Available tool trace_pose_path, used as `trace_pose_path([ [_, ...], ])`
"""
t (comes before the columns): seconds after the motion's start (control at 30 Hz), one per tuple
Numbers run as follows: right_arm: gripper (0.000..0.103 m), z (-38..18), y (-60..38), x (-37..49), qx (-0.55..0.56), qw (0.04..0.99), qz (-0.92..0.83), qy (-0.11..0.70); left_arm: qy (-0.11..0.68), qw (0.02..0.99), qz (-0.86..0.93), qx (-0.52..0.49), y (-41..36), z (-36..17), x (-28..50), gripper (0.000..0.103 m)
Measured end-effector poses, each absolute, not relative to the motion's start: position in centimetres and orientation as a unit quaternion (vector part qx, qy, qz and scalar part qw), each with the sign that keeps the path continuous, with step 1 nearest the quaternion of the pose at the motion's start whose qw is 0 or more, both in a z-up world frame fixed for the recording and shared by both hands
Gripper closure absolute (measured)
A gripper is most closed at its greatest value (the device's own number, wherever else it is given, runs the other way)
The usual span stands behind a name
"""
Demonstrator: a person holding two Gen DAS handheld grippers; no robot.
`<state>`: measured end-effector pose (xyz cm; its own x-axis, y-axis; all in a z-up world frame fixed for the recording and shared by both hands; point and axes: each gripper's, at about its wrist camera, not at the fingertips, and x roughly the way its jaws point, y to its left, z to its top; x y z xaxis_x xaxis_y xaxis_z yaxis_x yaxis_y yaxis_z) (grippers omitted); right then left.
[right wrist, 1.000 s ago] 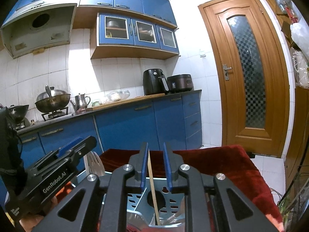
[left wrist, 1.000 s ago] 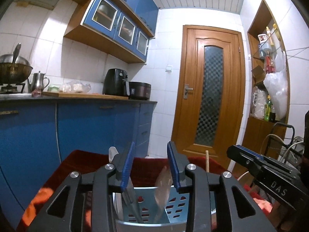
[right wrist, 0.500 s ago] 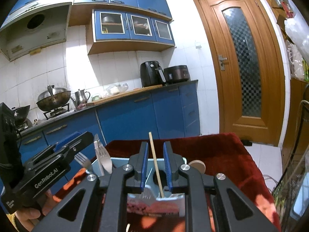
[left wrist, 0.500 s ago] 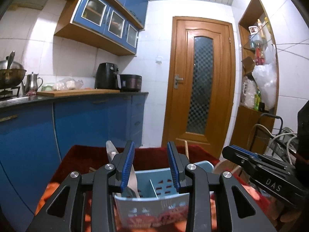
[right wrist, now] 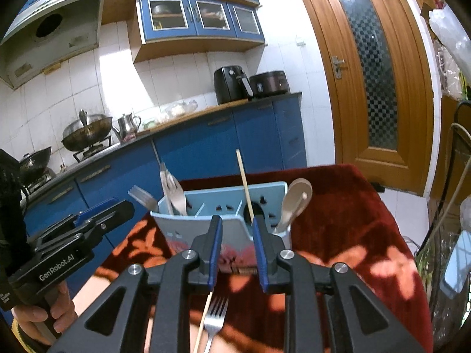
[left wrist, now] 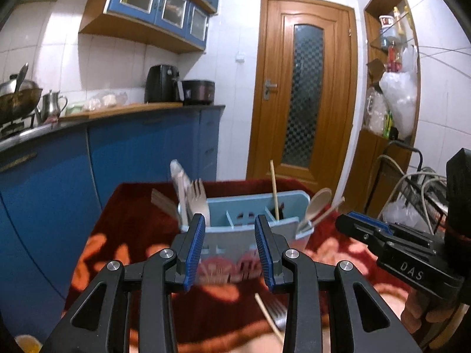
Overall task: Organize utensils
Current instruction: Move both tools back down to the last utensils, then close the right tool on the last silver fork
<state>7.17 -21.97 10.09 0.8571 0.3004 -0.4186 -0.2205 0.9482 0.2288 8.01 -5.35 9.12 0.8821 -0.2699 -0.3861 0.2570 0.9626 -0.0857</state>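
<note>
White-tiled kitchen walls (right wrist: 123, 85). Blue base cabinets (right wrist: 206, 147) under a dark countertop (left wrist: 141, 111). Blue glass-fronted wall cabinets (right wrist: 200, 14) above. Wooden door (left wrist: 306, 97) with a chequered glass panel. Open wooden shelf unit (left wrist: 391, 88) to the right of the door. Range hood (right wrist: 50, 38) over a wok (right wrist: 85, 132). Air fryer (right wrist: 231, 83) beside a rice cooker (right wrist: 269, 82)

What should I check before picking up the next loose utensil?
1. Right gripper empty, its jaws having just been opening: ok.
2. Left gripper empty, jaws apart: ok.
3. Chopstick stands in the caddy, released: ok.
4. Loose fork and stick lie on the cloth, in view: ok.
5. Caddy upright: ok.
6. Free room in the caddy's middle slots: cannot tell.
</note>
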Motion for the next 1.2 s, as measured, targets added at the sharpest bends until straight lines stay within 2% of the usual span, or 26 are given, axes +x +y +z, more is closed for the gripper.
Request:
trace_pose_path([
  [0.67, 0.078, 4.6, -20.2, 5.6, 0.079, 0.923, 0.139, 0.349, 0.318, 0.944, -0.083, -0.039, -1.1, 3.5, 6.9, 0.067],
  [1.2, 0.078, 0.3, -18.9, 8.0, 0.117, 0.873, 0.161, 0.445, 0.341, 0.935, -0.078, -0.061, 0.8, 1.4, 6.7, 0.067],
])
